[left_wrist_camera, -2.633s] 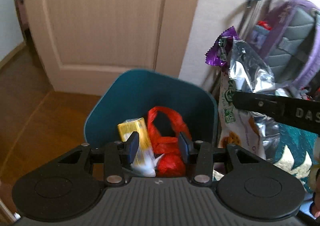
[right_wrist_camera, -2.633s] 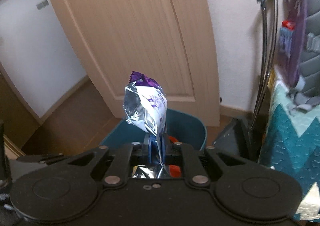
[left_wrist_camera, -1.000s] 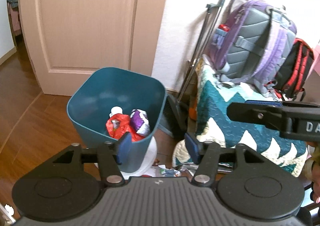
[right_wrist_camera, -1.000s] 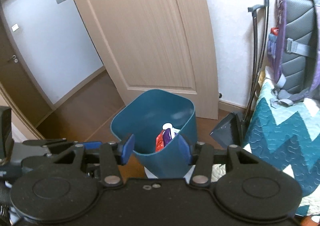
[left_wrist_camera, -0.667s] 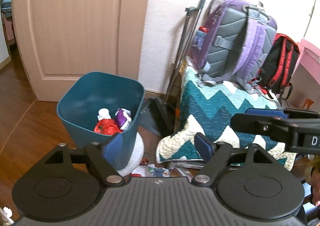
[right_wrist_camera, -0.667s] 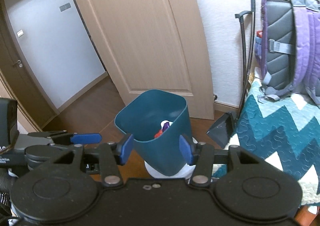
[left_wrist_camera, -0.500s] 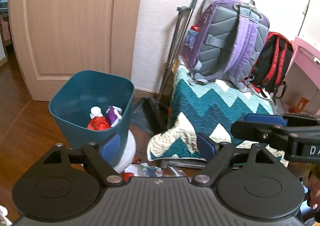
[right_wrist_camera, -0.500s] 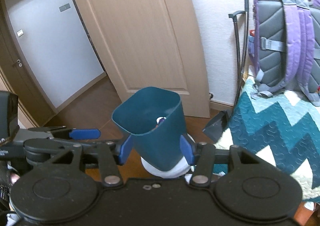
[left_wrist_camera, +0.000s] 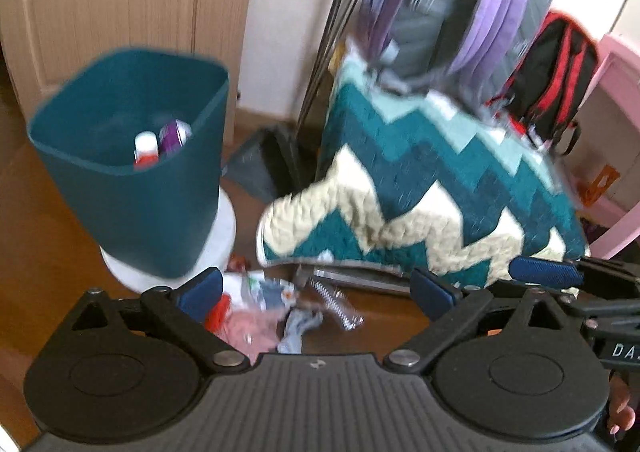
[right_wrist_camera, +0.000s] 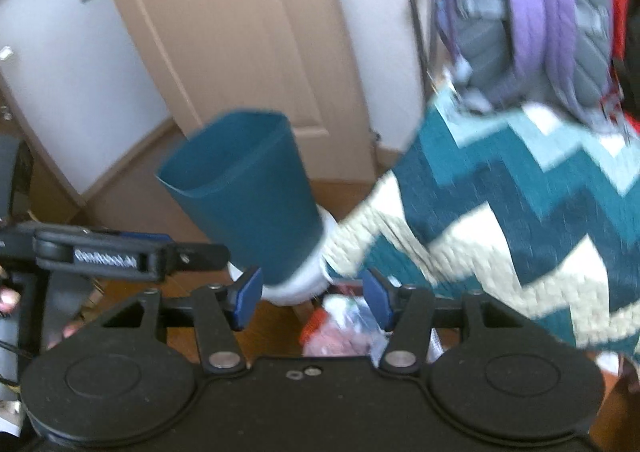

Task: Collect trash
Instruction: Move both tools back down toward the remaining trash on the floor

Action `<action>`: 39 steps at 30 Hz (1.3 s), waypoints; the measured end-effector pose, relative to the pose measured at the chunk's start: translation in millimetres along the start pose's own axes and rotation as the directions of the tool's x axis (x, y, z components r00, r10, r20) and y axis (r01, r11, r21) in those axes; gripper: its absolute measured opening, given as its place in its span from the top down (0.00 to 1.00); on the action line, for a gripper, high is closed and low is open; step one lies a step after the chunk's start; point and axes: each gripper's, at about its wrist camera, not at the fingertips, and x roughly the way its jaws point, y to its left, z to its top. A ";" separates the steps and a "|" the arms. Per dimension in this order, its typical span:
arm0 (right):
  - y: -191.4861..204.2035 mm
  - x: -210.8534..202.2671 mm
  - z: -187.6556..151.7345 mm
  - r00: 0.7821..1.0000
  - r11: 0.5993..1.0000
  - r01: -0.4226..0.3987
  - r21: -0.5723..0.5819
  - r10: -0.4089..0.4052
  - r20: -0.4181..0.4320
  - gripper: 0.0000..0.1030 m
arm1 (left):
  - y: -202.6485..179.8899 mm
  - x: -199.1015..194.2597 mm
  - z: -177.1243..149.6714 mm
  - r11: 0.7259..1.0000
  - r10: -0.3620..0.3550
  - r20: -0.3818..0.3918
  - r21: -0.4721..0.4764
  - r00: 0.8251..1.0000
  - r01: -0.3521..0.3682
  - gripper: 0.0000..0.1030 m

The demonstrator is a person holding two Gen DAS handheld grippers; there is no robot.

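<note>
A teal bin (left_wrist_camera: 132, 171) stands on a white base, with a purple wrapper (left_wrist_camera: 173, 135) and a white-capped item showing inside. In the right wrist view the bin (right_wrist_camera: 244, 195) appears from its side. Crumpled wrappers (left_wrist_camera: 260, 308) lie on the wooden floor in front of the bin, also seen as a pile of wrappers (right_wrist_camera: 344, 328) low in the right wrist view. My left gripper (left_wrist_camera: 316, 292) hangs above that litter, jaws opening wide, nothing between them. My right gripper (right_wrist_camera: 312, 298) is over the same litter, jaws opening, empty.
A teal zigzag quilt (left_wrist_camera: 420, 187) drapes over a low seat on the right, carrying a purple-grey backpack (left_wrist_camera: 452, 3) and a red-black backpack (left_wrist_camera: 548, 79). A dustpan (left_wrist_camera: 256, 167) and broom handle lean by the wall. A wooden door (right_wrist_camera: 248, 31) stands behind the bin.
Both grippers have left the bin, swung right and sunk toward the floor litter. The purple wrapper that the right gripper held now lies in the bin. Both jaws have widened.
</note>
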 end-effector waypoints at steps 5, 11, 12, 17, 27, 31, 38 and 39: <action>-39.0 46.1 -29.0 0.995 0.998 0.057 0.020 -0.055 -0.081 0.46 | 8.0 59.4 -15.5 0.999 0.020 -0.097 -0.033 0.995 -0.023 0.02; -85.8 103.7 -63.1 0.980 0.993 0.097 0.073 -0.082 -0.183 0.46 | 4.9 136.3 -38.6 0.998 0.058 -0.215 0.000 0.975 -0.059 0.02; -93.3 114.2 -68.9 0.976 0.991 0.104 0.078 -0.087 -0.197 0.46 | 3.4 151.7 -42.6 0.998 0.068 -0.233 0.012 0.970 -0.067 0.02; -130.6 171.5 -89.5 0.952 0.981 0.151 0.123 -0.110 -0.286 0.46 | -3.0 216.9 -56.9 0.996 0.084 -0.334 0.048 0.939 -0.072 0.02; -158.5 267.4 -135.7 0.892 0.983 0.172 -0.066 -0.183 -0.413 0.46 | -4.5 328.7 -85.4 0.993 0.072 -0.436 0.116 0.897 -0.023 0.02; -169.2 296.1 -150.7 0.881 0.983 0.156 -0.098 -0.183 -0.436 0.46 | -0.5 361.1 -100.6 0.992 0.073 -0.452 0.125 0.889 -0.018 0.03; -188.8 342.5 -171.6 0.866 0.981 0.135 -0.137 -0.184 -0.465 0.47 | 6.4 408.7 -120.0 0.989 0.091 -0.474 0.144 0.876 -0.025 0.16; -191.5 347.1 -173.1 0.865 0.982 0.135 -0.133 -0.182 -0.468 0.47 | 6.6 414.5 -122.4 0.988 0.097 -0.476 0.150 0.874 -0.028 0.18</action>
